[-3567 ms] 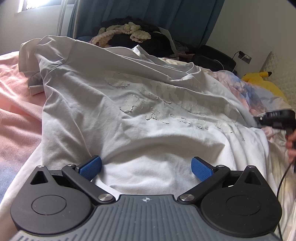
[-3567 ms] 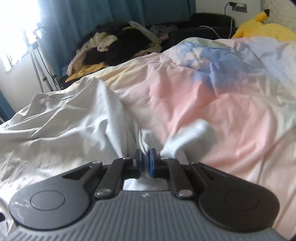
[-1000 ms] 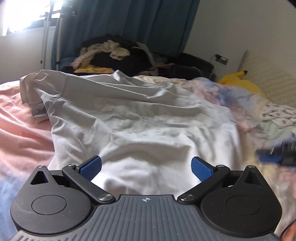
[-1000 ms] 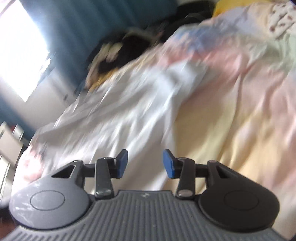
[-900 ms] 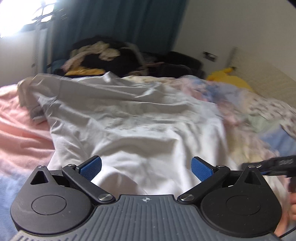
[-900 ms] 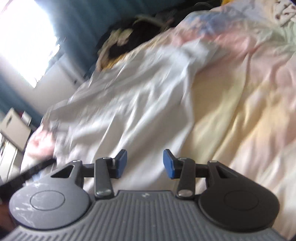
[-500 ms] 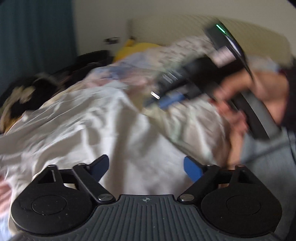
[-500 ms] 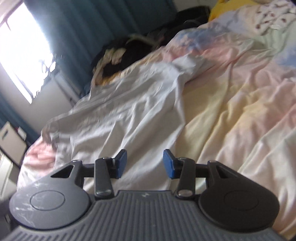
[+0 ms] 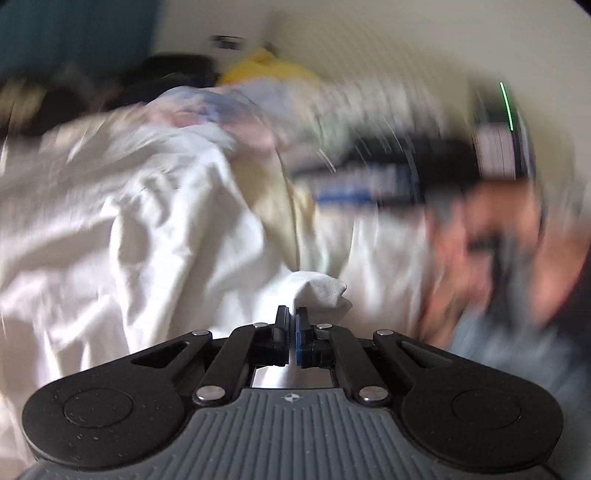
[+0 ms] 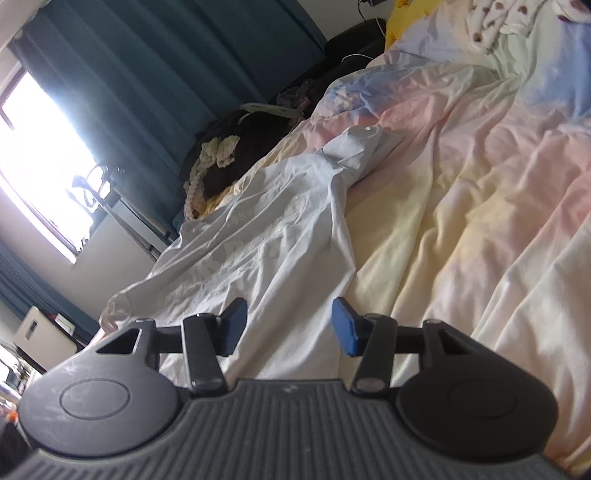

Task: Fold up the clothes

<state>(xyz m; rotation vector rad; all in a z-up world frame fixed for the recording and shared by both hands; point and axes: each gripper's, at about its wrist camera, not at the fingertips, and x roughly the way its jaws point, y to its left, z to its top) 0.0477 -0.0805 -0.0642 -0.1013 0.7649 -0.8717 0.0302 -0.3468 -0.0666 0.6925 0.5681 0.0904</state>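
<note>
Pastel bed (image 10: 480, 192) carried white t-shirt (image 10: 280, 251), spread crumpled, unfolded. Left hand-held gripper (image 9: 291, 325) clamped shirt corner ahead; right hand-held gripper (image 10: 288, 325) gaped empty above hem. Folding largely remained.

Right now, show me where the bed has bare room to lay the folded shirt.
Free: the pastel bedsheet right of the white T-shirt, from the right gripper, jaws open, back toward the floral cloth. Crowded: the T-shirt's side, pinched by the left gripper, and the dark clothes pile by the curtain.
</note>
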